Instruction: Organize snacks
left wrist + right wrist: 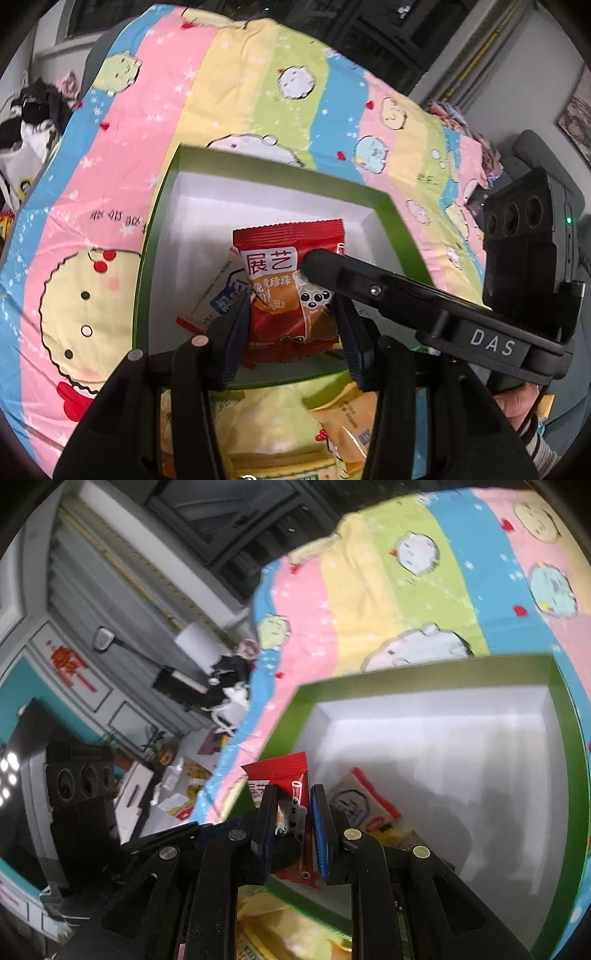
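A green box (399, 225) with a white inside lies on a striped cartoon bedsheet; the right wrist view shows it too (570, 746). A red snack packet (291, 280) is over the box's near part. My left gripper (290, 314) is open, its fingers on either side of the packet. My right gripper (314, 260) reaches in from the right and touches the packet's top. In the right wrist view my right gripper (293, 805) is shut on the red packet (284, 775). A white packet with red edges (364, 805) lies in the box; it also shows in the left wrist view (214, 295).
Yellow and orange snack packets (347, 428) lie on the sheet in front of the box; they also show in the right wrist view (266, 915). The bed's left edge drops to a cluttered floor with bags (229, 694) and boxes.
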The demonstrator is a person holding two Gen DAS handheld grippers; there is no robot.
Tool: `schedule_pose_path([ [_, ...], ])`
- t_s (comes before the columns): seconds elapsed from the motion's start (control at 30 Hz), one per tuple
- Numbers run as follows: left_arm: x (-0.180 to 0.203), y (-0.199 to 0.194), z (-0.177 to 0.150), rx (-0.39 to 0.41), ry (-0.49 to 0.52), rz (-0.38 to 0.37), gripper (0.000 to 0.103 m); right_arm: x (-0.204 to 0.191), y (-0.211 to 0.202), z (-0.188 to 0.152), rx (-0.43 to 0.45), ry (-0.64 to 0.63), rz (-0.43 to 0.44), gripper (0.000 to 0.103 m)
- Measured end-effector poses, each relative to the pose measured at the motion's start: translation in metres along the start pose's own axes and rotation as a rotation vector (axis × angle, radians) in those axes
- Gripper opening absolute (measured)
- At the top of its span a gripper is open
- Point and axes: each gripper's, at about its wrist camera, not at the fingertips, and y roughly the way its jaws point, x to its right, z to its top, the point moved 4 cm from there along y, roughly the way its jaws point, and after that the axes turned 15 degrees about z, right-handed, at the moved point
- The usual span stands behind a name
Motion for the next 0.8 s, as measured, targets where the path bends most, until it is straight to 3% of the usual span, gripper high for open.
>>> schedule_pose_path([
  [0.07, -0.002, 0.003, -0.002, -0.006, -0.017, 0.014, 0.048, 0.006, 0.000, -0.001, 0.005, 0.016, -0.026, 0.028],
  [0.13, -0.006, 0.003, -0.002, -0.007, -0.029, 0.021, 0.055, 0.010, -0.004, -0.003, 0.016, 0.032, -0.036, 0.048],
  [0.17, -0.008, 0.002, -0.002, -0.005, -0.035, 0.021, 0.055, 0.012, -0.007, -0.003, 0.024, 0.037, -0.033, 0.050],
  [0.57, -0.024, -0.065, -0.019, 0.067, -0.071, 0.042, 0.069, -0.018, -0.060, -0.023, 0.067, -0.004, -0.004, 0.051],
  [0.67, -0.021, -0.088, -0.029, 0.089, -0.078, 0.030, 0.077, -0.029, -0.079, -0.033, 0.079, -0.012, 0.017, 0.052],
  [0.8, -0.004, -0.118, -0.041, 0.111, -0.064, 0.003, 0.079, -0.048, -0.115, -0.051, 0.093, -0.050, 0.003, 0.057],
])
